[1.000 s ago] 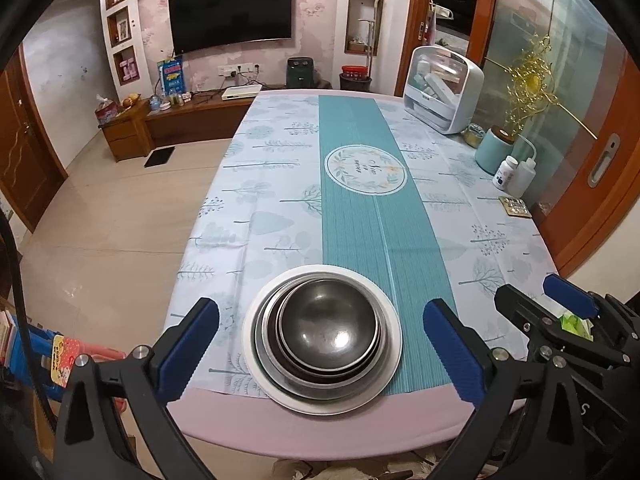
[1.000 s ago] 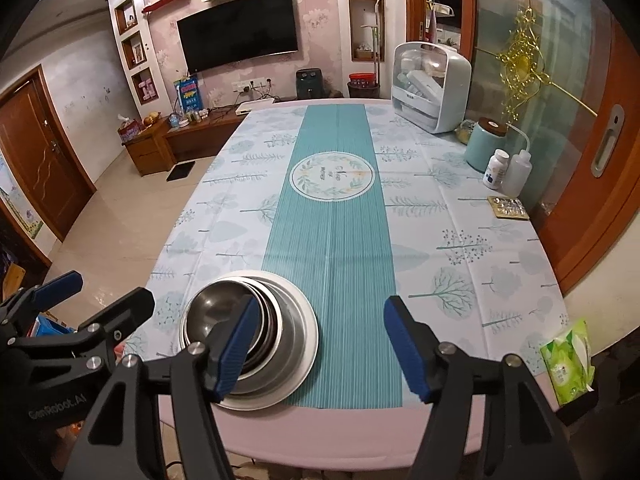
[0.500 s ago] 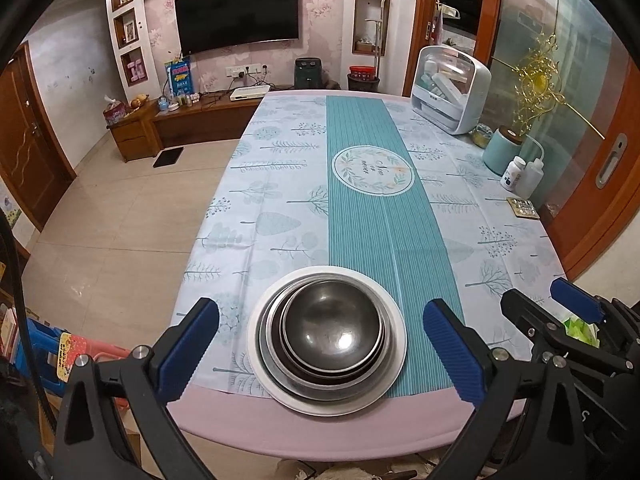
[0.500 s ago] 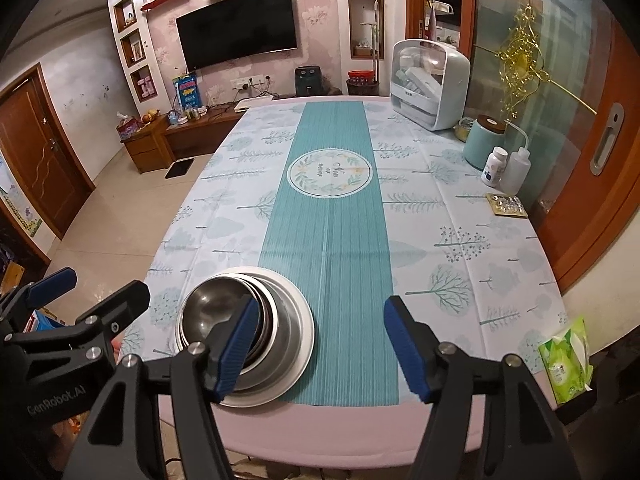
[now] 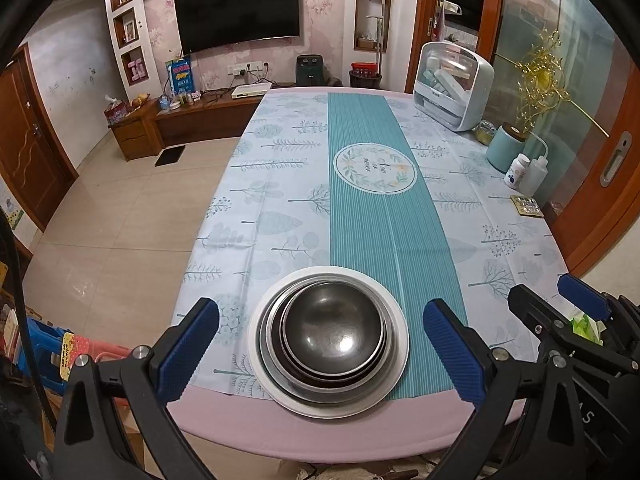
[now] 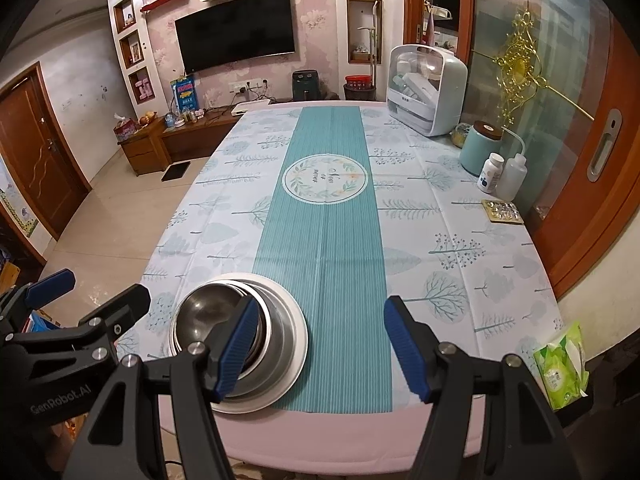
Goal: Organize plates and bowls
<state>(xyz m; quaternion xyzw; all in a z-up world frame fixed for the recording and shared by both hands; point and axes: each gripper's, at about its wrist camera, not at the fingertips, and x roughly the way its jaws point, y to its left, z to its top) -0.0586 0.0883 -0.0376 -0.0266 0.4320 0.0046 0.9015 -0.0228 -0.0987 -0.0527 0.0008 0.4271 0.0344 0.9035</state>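
A stack of metal bowls [image 5: 332,330] is sitting nested on a white plate [image 5: 400,344] at the table's [image 5: 280,428] near edge. The left gripper [image 5: 320,354] is hovering wide open around it, touching nothing, while the right gripper [image 6: 316,344] is hanging just beside it, jaws apart and empty.

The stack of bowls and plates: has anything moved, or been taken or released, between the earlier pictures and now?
Nothing visibly changed. The stack of bowls and plates sits in the same place near the front edge of the table, untouched. The left tool and the right tool both remain open and empty, holding nothing.
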